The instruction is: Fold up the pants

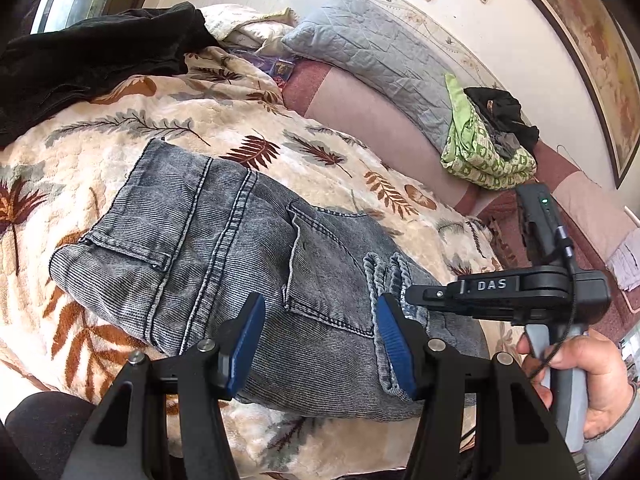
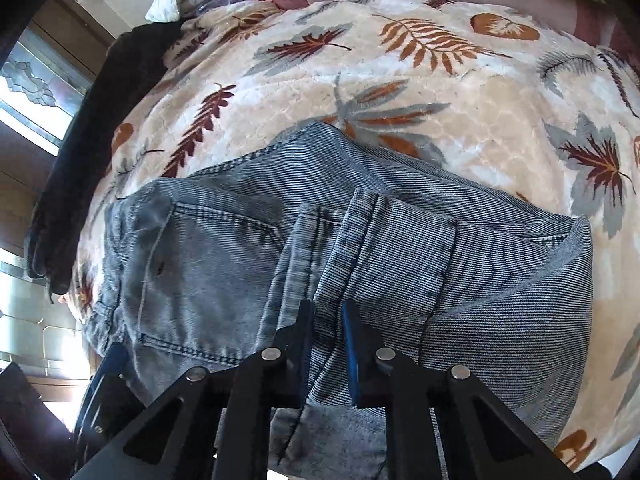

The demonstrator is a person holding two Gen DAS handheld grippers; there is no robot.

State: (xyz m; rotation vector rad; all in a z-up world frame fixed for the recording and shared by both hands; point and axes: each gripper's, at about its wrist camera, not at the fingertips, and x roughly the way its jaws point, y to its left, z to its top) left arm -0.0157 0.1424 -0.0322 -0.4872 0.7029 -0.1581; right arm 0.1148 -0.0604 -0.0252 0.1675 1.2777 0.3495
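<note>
The folded grey-blue jeans point(image 1: 224, 248) lie on a cream blanket point(image 1: 120, 120) printed with brown and grey leaves, directly ahead of and beneath both grippers. The left gripper point(image 1: 320, 344) hovers over the near edge of the pants with its blue-padded jaws standing apart, the denim showing between them without either pad pressing it. To the right of those jaws, a hand point(image 1: 584, 384) holds the handle of the right gripper point(image 2: 326, 344), whose jaws are nearly closed, leaving a narrow gap above a denim fold; whether they pinch the cloth cannot be told. Beyond the jaws, a dark garment point(image 1: 92, 60) lies at the blanket's far left, a grey pillow point(image 1: 372, 48) and green patterned cloth point(image 1: 480, 148) farther back.
</note>
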